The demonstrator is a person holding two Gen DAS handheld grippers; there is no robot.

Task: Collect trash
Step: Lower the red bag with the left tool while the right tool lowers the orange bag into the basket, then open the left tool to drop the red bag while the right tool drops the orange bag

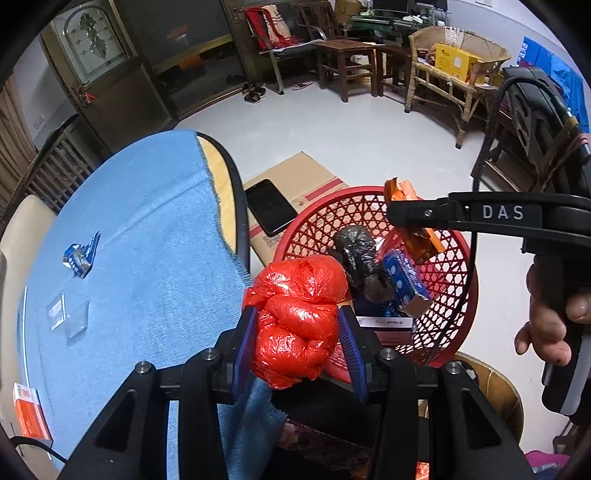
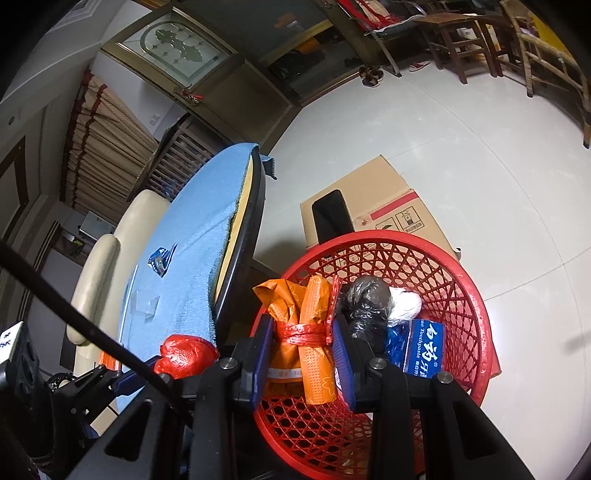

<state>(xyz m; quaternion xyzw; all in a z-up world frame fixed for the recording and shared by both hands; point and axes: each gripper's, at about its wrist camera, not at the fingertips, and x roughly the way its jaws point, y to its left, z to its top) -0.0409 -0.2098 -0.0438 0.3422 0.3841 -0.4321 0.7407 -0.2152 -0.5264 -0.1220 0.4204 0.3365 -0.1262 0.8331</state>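
Red knotted bag (image 1: 295, 321) sits clamped in your left gripper (image 1: 301, 332), right at the table edge (image 1: 236, 206) beside the red basket (image 1: 461, 280). Your right gripper (image 2: 303, 354) is clamped on the orange wrapper bundle (image 2: 306, 332), over that basket.

Lived-in home, living room type. Shown by: wooden chairs (image 1: 334, 62) and a rattan armchair (image 1: 454, 74) set along the far wall, slippers (image 1: 254, 92) left on the pale tiled floor (image 1: 332, 125), a door with a leaded glass panel (image 1: 94, 44), pleated curtains (image 2: 107, 129). A desk with a monitor (image 1: 389, 7) is seen at the back. A cream sofa (image 2: 110, 251) is placed beside the blue-clothed worktop (image 1: 140, 221).
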